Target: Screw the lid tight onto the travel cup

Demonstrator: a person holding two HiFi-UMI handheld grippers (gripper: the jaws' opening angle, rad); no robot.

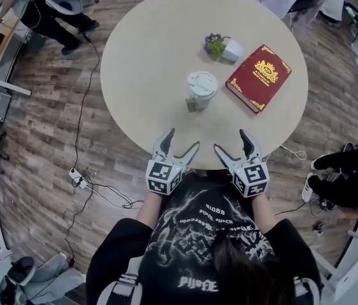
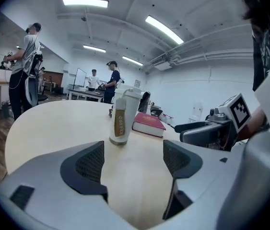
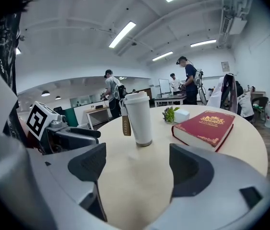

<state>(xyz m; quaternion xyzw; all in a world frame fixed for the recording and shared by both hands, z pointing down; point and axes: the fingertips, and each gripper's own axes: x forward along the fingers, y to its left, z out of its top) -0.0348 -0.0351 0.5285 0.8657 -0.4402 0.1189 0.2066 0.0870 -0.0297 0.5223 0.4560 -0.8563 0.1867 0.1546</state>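
Cup: white cylindrical travel cup (image 1: 201, 89), upright, lidded
Bearing: ahead, midway between both grippers, apart from each
Left gripper (image 1: 183, 140): jaws apart, empty
Right gripper (image 1: 230, 140): jaws apart, empty
Nearer: neither clearly

Too small to read: gilt lettering on red book (image 1: 259, 76). Too small to judge: seating of lid (image 1: 202, 82) on travel cup (image 1: 198, 99).
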